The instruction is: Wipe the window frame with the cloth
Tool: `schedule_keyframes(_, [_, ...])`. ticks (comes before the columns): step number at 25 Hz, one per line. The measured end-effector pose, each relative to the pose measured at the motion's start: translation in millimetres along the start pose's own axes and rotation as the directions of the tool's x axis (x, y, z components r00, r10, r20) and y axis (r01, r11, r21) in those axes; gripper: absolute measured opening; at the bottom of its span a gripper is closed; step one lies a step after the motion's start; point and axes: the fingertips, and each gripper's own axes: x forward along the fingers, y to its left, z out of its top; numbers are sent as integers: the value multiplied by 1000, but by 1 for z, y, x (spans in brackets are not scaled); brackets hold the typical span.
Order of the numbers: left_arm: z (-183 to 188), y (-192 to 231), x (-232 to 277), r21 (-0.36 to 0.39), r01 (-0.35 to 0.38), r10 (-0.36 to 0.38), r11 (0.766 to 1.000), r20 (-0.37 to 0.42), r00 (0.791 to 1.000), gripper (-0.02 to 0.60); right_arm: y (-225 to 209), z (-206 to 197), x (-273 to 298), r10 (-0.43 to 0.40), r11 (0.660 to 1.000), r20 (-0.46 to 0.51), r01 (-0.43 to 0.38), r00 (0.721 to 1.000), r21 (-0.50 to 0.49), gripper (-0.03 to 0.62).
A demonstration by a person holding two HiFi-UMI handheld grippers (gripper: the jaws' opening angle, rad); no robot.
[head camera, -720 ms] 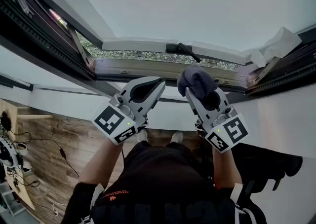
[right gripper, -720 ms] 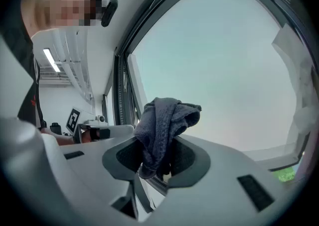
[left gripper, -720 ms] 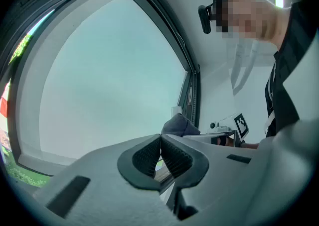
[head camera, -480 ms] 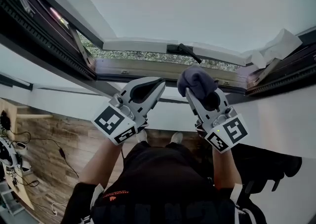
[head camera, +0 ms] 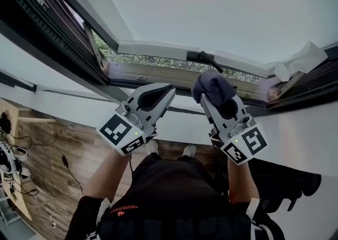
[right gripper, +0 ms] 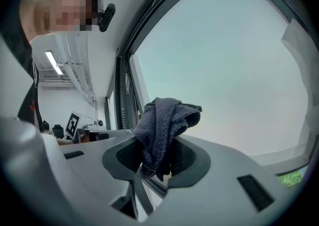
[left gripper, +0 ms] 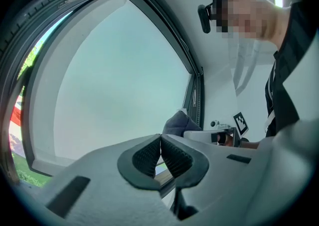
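At the far left, the dark window sash (head camera: 47,27) stands swung open. This leaves bare the pale window frame (head camera: 153,71) behind your two tools, and I judge it is opened so for the wiping. Under it you see the brown wooden floor (head camera: 58,144). Your left tool (head camera: 165,94) is held up just in front of the frame, near it but, as far as I can tell, not touching. Its two ribbed pads (left gripper: 147,156) are pressed together at the tip with nothing between them, so it carries nothing and seems only to wait beside the other one. A little more to the right, the black window handle (head camera: 203,58) sticks out from the upper white rail. Your right tool (head camera: 217,102) is clamped on the dark grey bunched cloth (head camera: 212,85). The jaws stand only as far apart as the folded fabric is thick, and most of the cloth stands out beyond the tips as a soft bundle. I think it is held so in order that fabric, not plastic, meets the frame first. The cloth is just in front of the lower rail, below the handle; whether it touches the frame already, I cannot tell. At the far right, a white crumpled sheet (head camera: 301,59) sits at the frame corner.
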Motion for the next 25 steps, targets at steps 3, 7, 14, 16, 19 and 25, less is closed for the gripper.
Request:
schedule_keyframes(3, [10, 13, -12, 19, -32, 31, 999, 13, 999, 20, 5, 7, 12, 18, 1000, 13, -18, 1000, -17, 118])
schedule_keyframes(7, [25, 31, -32, 48, -69, 67, 996, 34, 997, 20, 16, 17, 31, 42, 998, 25, -41, 999, -41, 118])
schedule_keyframes(14, [58, 63, -73, 110, -133, 124, 985, 83, 989, 20, 43, 29, 78, 98, 993, 43, -95, 994, -64, 118])
schedule_keyframes(16, [66, 70, -83, 122, -144, 132, 982, 97, 986, 20, 52, 30, 91, 108, 992, 47, -105, 993, -64, 118])
schedule_keyframes(19, [79, 77, -99, 140, -159, 142, 977, 122, 982, 20, 69, 33, 107, 135, 988, 52, -131, 989, -78, 118])
schedule_keyframes(25, [104, 92, -129, 171, -193, 163, 966, 172, 971, 20, 96, 47, 137, 181, 978, 61, -173, 982, -116, 118])
